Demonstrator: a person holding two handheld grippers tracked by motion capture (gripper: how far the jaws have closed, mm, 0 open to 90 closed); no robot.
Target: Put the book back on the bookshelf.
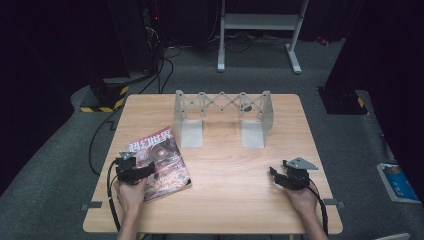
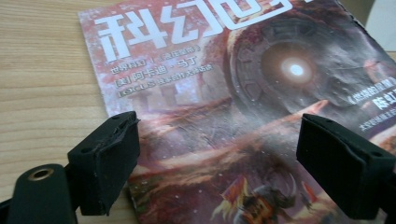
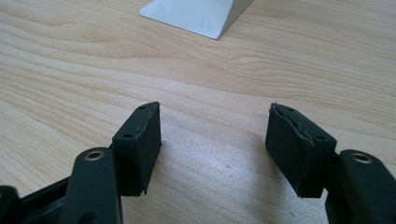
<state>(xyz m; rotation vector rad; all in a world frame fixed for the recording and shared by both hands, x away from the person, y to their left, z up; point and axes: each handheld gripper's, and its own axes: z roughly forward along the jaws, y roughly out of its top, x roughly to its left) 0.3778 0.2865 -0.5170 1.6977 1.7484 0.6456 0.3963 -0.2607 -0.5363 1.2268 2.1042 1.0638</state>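
Observation:
A magazine [image 1: 159,162] with a reddish science-fiction cover and white characters lies flat on the left part of the wooden table [image 1: 230,165]. My left gripper [image 1: 145,172] hovers over its near left corner, jaws wide open. In the left gripper view the two black pads stand apart above the magazine [image 2: 224,102], touching nothing. My right gripper [image 1: 273,173] rests low over bare wood at the right, open, with nothing between its pads [image 3: 140,144].
A grey expanding rack [image 1: 222,117] with two white bases stands at the back middle of the table; one base [image 3: 196,14] shows ahead of the right gripper. Cables, a metal stand and a blue book lie on the floor around.

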